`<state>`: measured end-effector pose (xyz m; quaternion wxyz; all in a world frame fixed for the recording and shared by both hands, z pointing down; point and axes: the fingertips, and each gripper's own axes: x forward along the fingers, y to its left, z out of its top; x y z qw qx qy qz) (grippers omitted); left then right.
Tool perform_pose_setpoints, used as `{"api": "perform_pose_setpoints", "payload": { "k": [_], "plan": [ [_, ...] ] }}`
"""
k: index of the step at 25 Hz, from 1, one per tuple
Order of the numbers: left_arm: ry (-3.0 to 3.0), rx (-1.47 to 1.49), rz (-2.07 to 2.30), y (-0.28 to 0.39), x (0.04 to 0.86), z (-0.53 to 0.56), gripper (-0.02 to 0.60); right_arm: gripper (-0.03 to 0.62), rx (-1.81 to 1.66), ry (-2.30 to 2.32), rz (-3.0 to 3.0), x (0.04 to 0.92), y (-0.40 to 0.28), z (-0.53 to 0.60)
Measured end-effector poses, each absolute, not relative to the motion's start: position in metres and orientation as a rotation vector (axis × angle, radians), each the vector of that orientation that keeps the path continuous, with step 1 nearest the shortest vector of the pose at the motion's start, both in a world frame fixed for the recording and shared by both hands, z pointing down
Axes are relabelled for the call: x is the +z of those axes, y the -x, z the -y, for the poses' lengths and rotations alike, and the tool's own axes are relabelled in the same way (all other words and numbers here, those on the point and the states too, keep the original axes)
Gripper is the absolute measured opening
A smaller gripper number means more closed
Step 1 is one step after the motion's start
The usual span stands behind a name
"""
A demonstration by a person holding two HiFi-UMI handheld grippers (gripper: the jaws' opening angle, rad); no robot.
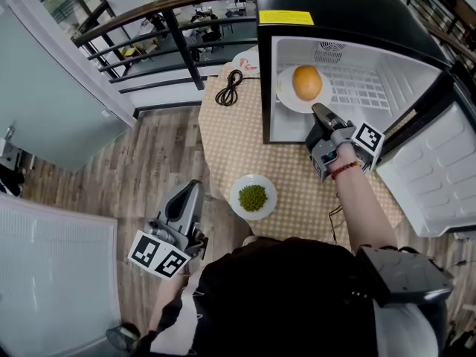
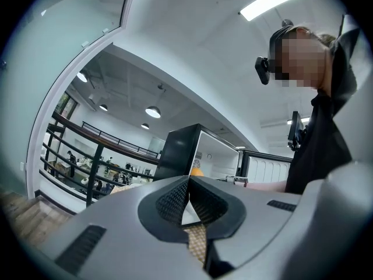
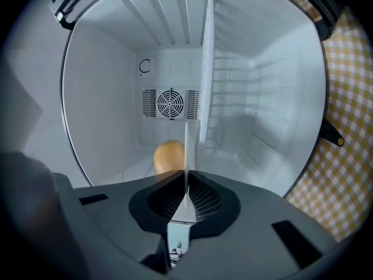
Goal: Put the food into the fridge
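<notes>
A white plate carrying a round orange-yellow food lies inside the open fridge. My right gripper is shut on that plate's near rim at the fridge's mouth. In the right gripper view the plate shows edge-on as a thin white line between the closed jaws, with the orange food behind it. A second white plate with green peas sits on the checked table. My left gripper hangs low at the left over the wooden floor, shut and empty; its jaws meet.
The fridge door swings open to the right. A coiled black cable and another plate lie on the table left of the fridge. A railing runs behind the table. A wire shelf lines the fridge interior.
</notes>
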<state>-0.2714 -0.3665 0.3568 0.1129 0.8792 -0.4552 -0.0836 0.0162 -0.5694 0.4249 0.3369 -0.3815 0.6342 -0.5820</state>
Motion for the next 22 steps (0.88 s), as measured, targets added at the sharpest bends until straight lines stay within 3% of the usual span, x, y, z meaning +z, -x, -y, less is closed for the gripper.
{"api": "perform_pose_setpoints", "payload": {
  "k": [22],
  "plan": [
    [-2.542, -0.255, 1.359, 0.272, 0.368, 0.362, 0.014, 0.029, -1.53, 1.273, -1.717, 0.415, -0.014, 0.597]
  ]
}}
